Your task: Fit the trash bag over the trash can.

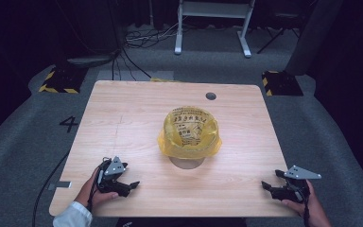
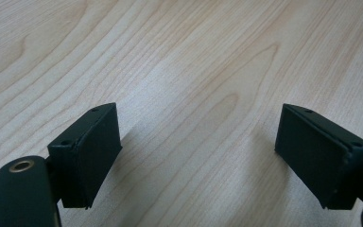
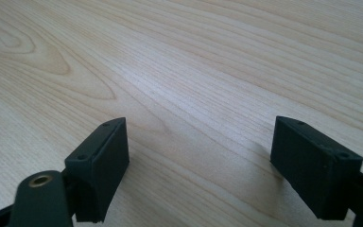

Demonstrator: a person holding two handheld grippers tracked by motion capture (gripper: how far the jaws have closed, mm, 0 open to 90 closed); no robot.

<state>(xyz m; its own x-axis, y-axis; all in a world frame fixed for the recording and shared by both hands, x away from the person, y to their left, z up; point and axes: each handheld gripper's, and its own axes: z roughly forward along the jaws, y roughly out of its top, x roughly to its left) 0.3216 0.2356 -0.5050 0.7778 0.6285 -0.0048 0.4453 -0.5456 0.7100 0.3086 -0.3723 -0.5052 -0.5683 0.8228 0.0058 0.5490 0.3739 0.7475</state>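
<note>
High view: light wood table (image 1: 123,118) w/ a yellow plastic bag (image 1: 189,132) sitting about mid-table, a bit right of centre. Bag is printed w/ dark text, mouth open upward, and it's draped over a round container whose base (image 1: 186,162) peeks out at the near side; can't tell what the container is beyond that. Small round cable hole (image 1: 211,96) in the table top behind the bag, near the far edge. Left gripper (image 1: 131,185) at the near-left part of the table, held by the person's left hand (image 1: 94,191), white sleeve cuff (image 1: 73,215) at the bottom edge; gripper points toward the middle-right. Right gripper (image 1: 266,185) at the near-right corner, held by the right hand (image 1: 307,205), pointing left. Both well apart from the bag, one to each side, nothing between the fingers. Left gripper view: fingers (image 2: 87,151) spread wide, released, just bare wood grain in the gap, tips low over or on the table, can't tell which. Right gripper view: same, fingers (image 3: 99,165) wide apart, released, only table surface between them. Grey carpet floor (image 1: 23,142) round the table, black-and-yellow striped blocks (image 1: 59,80) at the far corners, white frame legs (image 1: 212,28) behind.
</note>
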